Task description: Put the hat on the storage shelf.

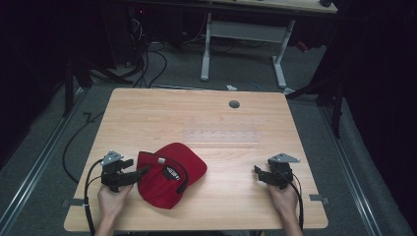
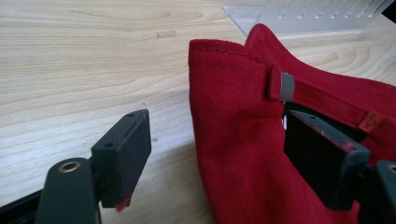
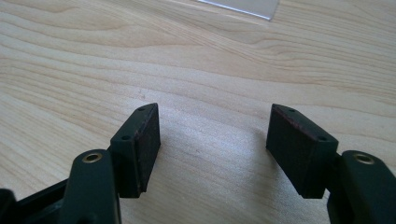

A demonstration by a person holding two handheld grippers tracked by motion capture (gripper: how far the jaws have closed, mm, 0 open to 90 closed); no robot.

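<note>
Left gripper view: the left gripper (image 2: 217, 140) straddles the red cap's (image 2: 243, 154) rear edge — jaws spread, nothing pinched. Right of the cap, the right gripper (image 3: 212, 144) hangs spread over bare table (image 3: 196, 60) — farther off.

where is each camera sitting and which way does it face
High view: above the person's side, facing forward and down on the wooden table; both hands, left gripper, right gripper.
Left gripper view: rides that gripper, fingers open astride the red cap edge.
Right gripper view: open fingers over bare wood.
Shared: cap, clear plastic sheet.
</note>
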